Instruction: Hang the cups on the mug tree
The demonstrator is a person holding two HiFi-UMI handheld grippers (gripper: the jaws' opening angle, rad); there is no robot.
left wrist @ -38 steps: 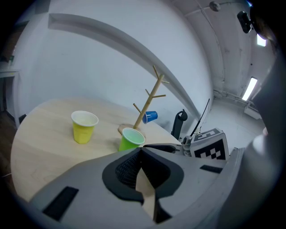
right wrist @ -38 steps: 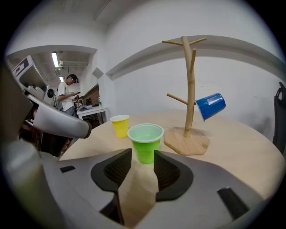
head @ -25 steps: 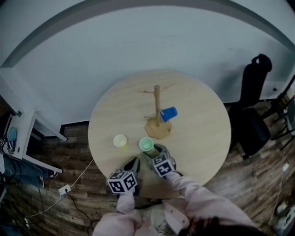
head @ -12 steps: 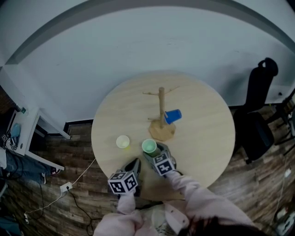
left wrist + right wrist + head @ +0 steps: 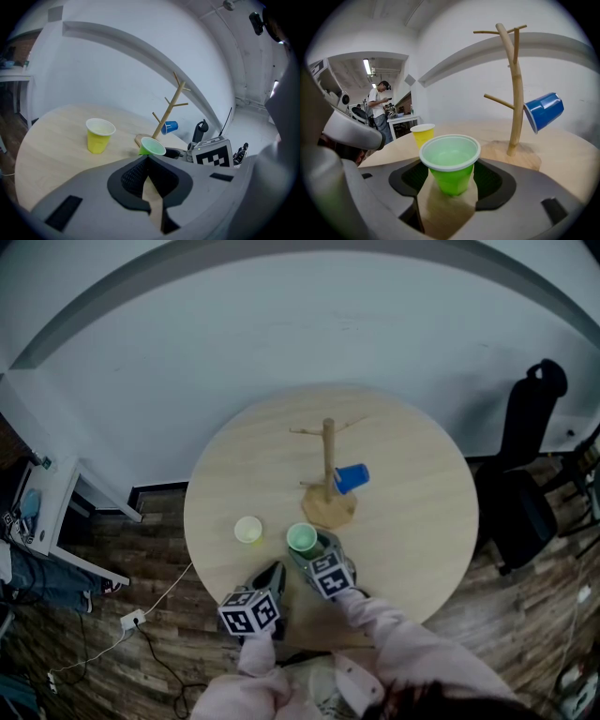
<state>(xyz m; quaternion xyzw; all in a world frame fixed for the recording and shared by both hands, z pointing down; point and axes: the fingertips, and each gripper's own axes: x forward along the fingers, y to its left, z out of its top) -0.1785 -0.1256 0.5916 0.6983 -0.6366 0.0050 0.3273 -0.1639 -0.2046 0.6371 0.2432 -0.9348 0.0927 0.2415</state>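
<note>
- Right fingers are mid-close around the green cup. They're either side of its lower body, and I don't see them actually squeezing it yet.
- Compared with a second ago, basically nothing has moved. The cup is in the same spot on the counter, upright, just in front of the tree. The fingers only opened a bit wider and are now coming back in, so it looks like a grip being re-set.
- Left fingers have their tips together with nothing between them, parked near the counter's front edge like before.
- Blue cup is already hanging on a low peg.
- Yellow cup stands untouched to the left of the green one.
- My read: one cup done, the second about to be picked up, no lift yet.
</note>
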